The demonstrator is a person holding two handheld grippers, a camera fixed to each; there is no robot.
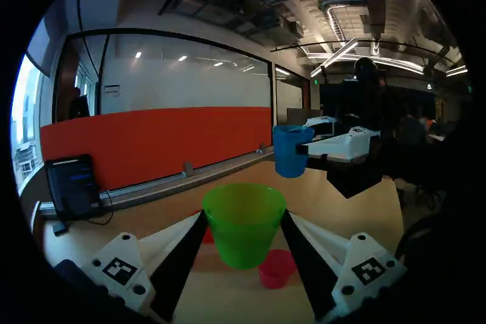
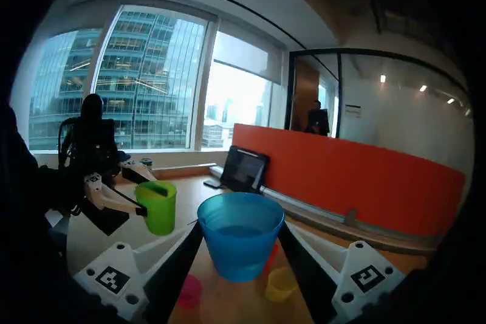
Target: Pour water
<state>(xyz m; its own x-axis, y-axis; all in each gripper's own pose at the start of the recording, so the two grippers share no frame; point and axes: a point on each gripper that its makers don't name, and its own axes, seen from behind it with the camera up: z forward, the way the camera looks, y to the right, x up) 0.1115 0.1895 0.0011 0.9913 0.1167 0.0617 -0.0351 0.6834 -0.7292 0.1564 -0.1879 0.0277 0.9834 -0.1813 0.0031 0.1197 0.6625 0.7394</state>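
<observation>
1. On the far left of the left gripper view, a dark flat-screened device [image 1: 71, 185] stands propped on the pale wooden table [image 1: 346, 202]. It is in front of a long orange wall panel [image 1: 158, 141].
2. At centre, the left gripper [image 1: 243, 219] is clamped on a translucent green plastic cup [image 1: 244, 230], with both black-padded fingers pressing its sides. The cup is tapered and upright, and it is held above the table. Whether it holds anything cannot be told.
3. Just below and right of it, a small pink plastic cup [image 1: 276, 267] stands on the table.
4. Further right and farther off, the right gripper [image 1: 304, 141] holds a translucent blue plastic cup [image 1: 288, 157] upright in the air. It is apart from the green cup.
5. On the left of the right gripper view, a person's dark outline [image 2: 91, 129] shows before tall windows [image 2: 146, 81]. Beside it, the green cup sits between the left gripper's fingers.
6. At centre of that view, the right gripper's fingers pinch the blue cup on both sides. The cup is level and wide-mouthed, and water shows through its wall as a darker band reaching partway up.
7. Beneath it, the pink cup stands on the table to the left and a small yellow plastic cup [image 2: 280, 282] to the right.
</observation>
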